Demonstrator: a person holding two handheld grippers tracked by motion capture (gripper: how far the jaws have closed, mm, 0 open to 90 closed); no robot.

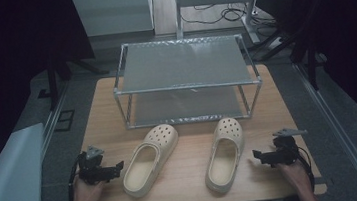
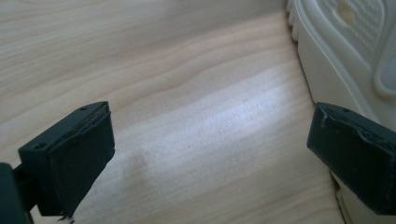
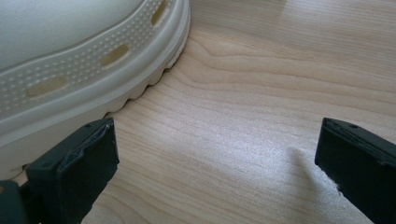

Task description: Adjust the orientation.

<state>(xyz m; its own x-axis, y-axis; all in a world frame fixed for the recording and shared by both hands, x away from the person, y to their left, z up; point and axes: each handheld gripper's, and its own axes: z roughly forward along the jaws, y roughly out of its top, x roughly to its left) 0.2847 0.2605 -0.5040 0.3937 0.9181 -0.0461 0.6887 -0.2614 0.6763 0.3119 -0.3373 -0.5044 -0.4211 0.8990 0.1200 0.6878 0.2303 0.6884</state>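
Between the two black jaws of your left gripper (image 2: 205, 154) there is only bare wood; the jaws stand wide apart and hold nothing. In the left gripper view, the cream-coloured foam clog (image 2: 345, 51) lies just beside the right-hand jaw, at the upper right. Your right gripper (image 3: 215, 163) is the same: its jaws are spread wide over the wood and grip nothing, and in the right gripper view the second cream-coloured clog with oval holes along its side (image 3: 70, 60) is next to the left-hand jaw.

In the high view, your left gripper (image 1: 107, 172) sits near the front left of the light wooden table (image 1: 190, 179) and points toward the left clog (image 1: 151, 158). Your right gripper (image 1: 263, 156) sits at the front right and points toward the right clog (image 1: 226, 153). Both clogs lie side by side, toes away from you. Behind them stands a two-level metal-framed shoe rack with grey shelves (image 1: 183, 65).
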